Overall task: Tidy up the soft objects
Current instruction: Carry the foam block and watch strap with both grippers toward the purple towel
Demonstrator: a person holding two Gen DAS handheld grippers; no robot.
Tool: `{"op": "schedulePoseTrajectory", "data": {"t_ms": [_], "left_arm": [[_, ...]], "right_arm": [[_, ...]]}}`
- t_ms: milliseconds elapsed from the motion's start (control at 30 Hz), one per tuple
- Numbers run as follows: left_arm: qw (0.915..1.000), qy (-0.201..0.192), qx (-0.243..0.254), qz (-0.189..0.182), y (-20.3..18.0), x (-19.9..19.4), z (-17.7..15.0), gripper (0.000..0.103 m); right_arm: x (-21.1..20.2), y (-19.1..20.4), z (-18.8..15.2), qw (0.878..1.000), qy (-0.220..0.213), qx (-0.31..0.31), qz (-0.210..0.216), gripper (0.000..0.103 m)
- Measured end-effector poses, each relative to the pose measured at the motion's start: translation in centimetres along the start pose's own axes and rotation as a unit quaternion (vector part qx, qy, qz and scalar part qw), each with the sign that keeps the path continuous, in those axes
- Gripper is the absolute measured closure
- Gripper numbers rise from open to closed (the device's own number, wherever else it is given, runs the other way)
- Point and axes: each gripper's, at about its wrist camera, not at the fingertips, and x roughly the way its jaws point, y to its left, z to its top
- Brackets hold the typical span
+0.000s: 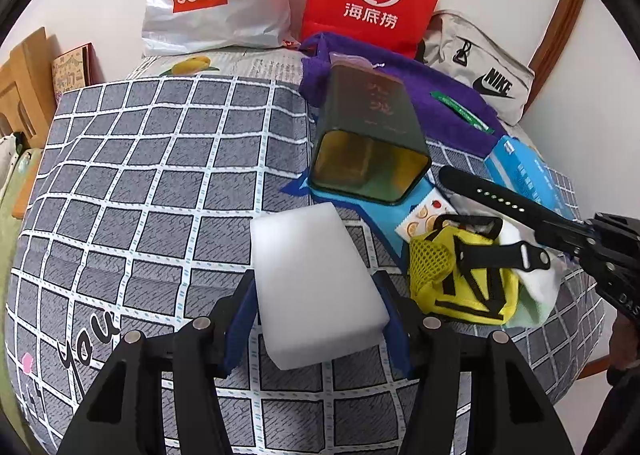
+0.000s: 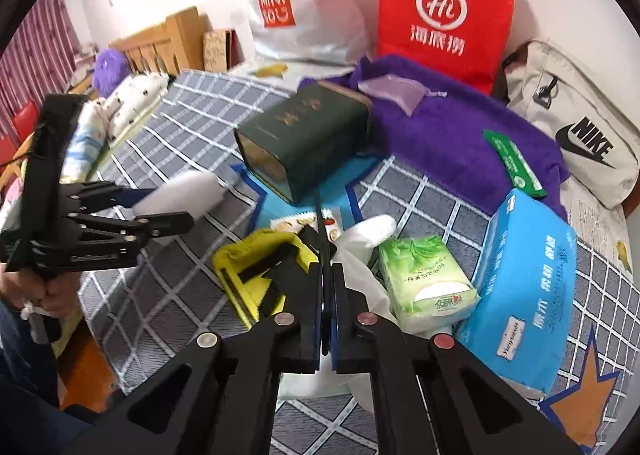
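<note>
Left claw (image 1: 316, 295) is about half open and clamped on the white sponge (image 1: 312, 279), blue pads pressing both long sides, block held up over the checked bedspread (image 1: 140, 159). From the right cam you can see the same claw side-on with the sponge sticking out toward the tin, and a hand (image 2: 52, 295) gripping the handle down at the left edge.

Right claw (image 2: 328, 295) is squeezed fully shut on a black strap (image 2: 324, 231). The strap runs straight up out of the pinch, thin edge toward the camera. In the left cam it shows as a long band with a row of holes, reaching from the right claw over toward the tin. Looks like a watch band, but I can't swear to it.

Both claws point steeply down at the bed.

Containers: the dark green tin (image 1: 368, 135) lies on its side on a blue mat (image 1: 420, 195), open mouth facing the left cam. I see gold lining inside and can't make out any contents. The yellow mesh pouch (image 1: 460, 279) sits just right of the sponge, beside white cloth (image 2: 360, 255). Near that are a green tissue pack (image 2: 428, 283) and a bigger blue pack (image 2: 528, 287). Purple towel (image 2: 452, 127) behind the tin.
</note>
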Motion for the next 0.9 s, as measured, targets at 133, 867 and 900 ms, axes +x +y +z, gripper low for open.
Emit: {"op": "schedulePoseTrajectory", "data": {"t_ms": [133, 867, 900], "left_arm": [[1.0000, -0.006, 0.006, 0.001, -0.4, -0.4, 0.2, 0.049], [0.9984, -0.050, 0.026, -0.003, -2.4, -3.6, 2.6, 0.049], [0.9982, -0.052, 0.029, -0.005, -2.6, -3.7, 2.9, 0.049]], "right_arm": [[-1.8, -0.3, -0.4, 1.000, -0.021, 0.014, -0.003, 0.100], [-5.8, -5.6, -2.0, 0.991, -0.068, 0.092, -0.064, 0.100], [-5.8, -5.7, -1.9, 0.991, -0.069, 0.094, -0.068, 0.100]]}}
